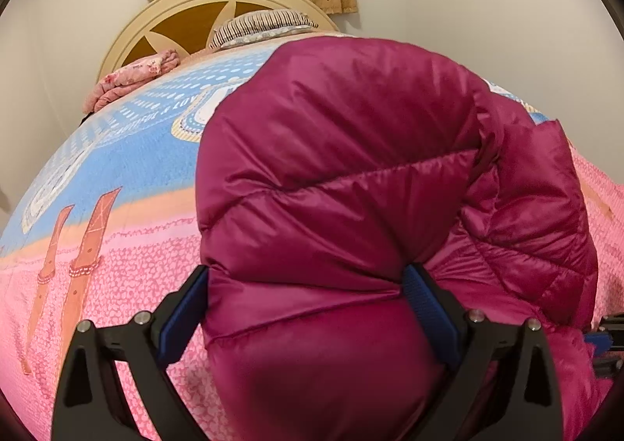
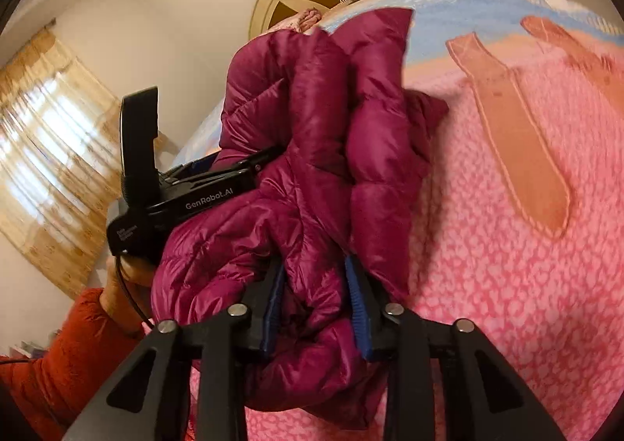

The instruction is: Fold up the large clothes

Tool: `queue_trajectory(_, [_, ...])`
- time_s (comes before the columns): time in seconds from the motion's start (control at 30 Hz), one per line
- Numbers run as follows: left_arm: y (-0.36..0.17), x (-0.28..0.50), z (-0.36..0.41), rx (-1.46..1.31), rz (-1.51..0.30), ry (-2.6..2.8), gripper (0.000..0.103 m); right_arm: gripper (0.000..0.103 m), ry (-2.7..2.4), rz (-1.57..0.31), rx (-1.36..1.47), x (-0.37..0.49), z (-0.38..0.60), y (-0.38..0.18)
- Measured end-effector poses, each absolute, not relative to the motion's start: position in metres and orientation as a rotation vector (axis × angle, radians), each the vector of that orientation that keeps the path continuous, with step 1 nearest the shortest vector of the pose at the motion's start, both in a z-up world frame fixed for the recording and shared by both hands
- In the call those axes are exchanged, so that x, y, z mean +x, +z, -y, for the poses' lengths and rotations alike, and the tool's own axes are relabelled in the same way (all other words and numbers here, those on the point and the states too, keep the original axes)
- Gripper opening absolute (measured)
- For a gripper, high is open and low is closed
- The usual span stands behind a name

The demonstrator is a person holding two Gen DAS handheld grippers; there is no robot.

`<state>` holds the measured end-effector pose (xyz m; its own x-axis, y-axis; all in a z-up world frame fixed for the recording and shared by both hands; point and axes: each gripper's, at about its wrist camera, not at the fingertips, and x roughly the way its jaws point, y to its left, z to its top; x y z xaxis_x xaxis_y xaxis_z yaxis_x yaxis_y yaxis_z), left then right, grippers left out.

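A large magenta puffer jacket (image 1: 343, 152) lies bunched on the bed, also seen in the right wrist view (image 2: 323, 136). My left gripper (image 1: 308, 281) has its jaws wide apart around a thick puffy fold of the jacket that fills the gap and touches both pads. My right gripper (image 2: 314, 277) is shut on a bunched fold of the jacket, lifted off the bed. The left gripper's black body (image 2: 187, 199) shows in the right wrist view, pushed into the jacket's left side, held by a hand in an orange sleeve.
The bed has a pink and blue patterned cover (image 1: 117, 285). A striped pillow (image 1: 261, 27) and a folded pink blanket (image 1: 132, 78) lie by the cream round headboard (image 1: 187, 8). Curtains (image 2: 46, 152) hang at the left wall.
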<state>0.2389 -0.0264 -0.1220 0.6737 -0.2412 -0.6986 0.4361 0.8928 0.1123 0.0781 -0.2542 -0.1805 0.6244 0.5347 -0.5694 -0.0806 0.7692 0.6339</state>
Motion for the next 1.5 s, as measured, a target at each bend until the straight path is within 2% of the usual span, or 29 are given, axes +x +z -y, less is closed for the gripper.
queue_trajectory(0.1, [-0.123, 0.236, 0.027, 0.268, -0.743, -0.384, 0.101, 0.028, 0.383, -0.861, 0.601, 0.075, 0.26, -0.171])
queue_trajectory(0.2, [-0.123, 0.235, 0.026, 0.255, -0.746, -0.378, 0.101, 0.032, 0.343, -0.878, 0.546, 0.077, 0.26, -0.143])
queue_trajectory(0.23, [-0.123, 0.236, 0.025, 0.253, -0.746, -0.377, 0.101, 0.038, 0.32, -0.86, 0.533, 0.081, 0.262, -0.13])
queue_trajectory(0.33, [-0.123, 0.237, 0.024, 0.246, -0.741, -0.377, 0.101, 0.077, 0.254, -0.791, 0.485, 0.094, 0.267, -0.098])
queue_trajectory(0.5, [-0.121, 0.235, 0.017, 0.21, -0.732, -0.374, 0.101, 0.078, 0.211, -0.778, 0.377, 0.139, 0.254, -0.08])
queue_trajectory(0.7, [-0.121, 0.233, 0.015, 0.211, -0.724, -0.371, 0.101, 0.076, 0.081, -0.814, 0.329, 0.179, 0.253, -0.101])
queue_trajectory(0.83, [-0.123, 0.236, 0.012, 0.197, -0.733, -0.382, 0.101, 0.076, 0.088, -0.826, 0.511, 0.189, 0.277, -0.113])
queue_trajectory(0.9, [-0.122, 0.236, 0.012, 0.198, -0.731, -0.381, 0.101, 0.075, 0.103, -0.83, 0.502, 0.195, 0.274, -0.115])
queue_trajectory(0.93, [-0.122, 0.236, 0.012, 0.2, -0.728, -0.38, 0.101, 0.05, 0.098, -0.835, 0.456, 0.2, 0.267, -0.114])
queue_trajectory(0.97, [-0.122, 0.236, 0.012, 0.202, -0.727, -0.377, 0.101, 0.029, 0.096, -0.848, 0.432, 0.206, 0.262, -0.115])
queue_trajectory(1.13, [-0.121, 0.237, 0.005, 0.175, -0.729, -0.387, 0.1, 0.029, 0.095, -0.891, 0.483, 0.218, 0.259, -0.135])
queue_trajectory(1.23, [-0.115, 0.24, -0.017, 0.054, -0.739, -0.462, 0.099, 0.028, 0.13, -0.905, 0.574, 0.212, 0.27, -0.153])
queue_trajectory(1.33, [-0.109, 0.247, -0.057, -0.124, -0.744, -0.505, 0.1, 0.025, 0.214, -0.884, 0.74, 0.202, 0.288, -0.168])
queue_trajectory(1.5, [-0.103, 0.273, -0.088, -0.166, -0.731, -0.423, 0.1, 0.024, 0.375, -0.832, 0.834, 0.198, 0.281, -0.163])
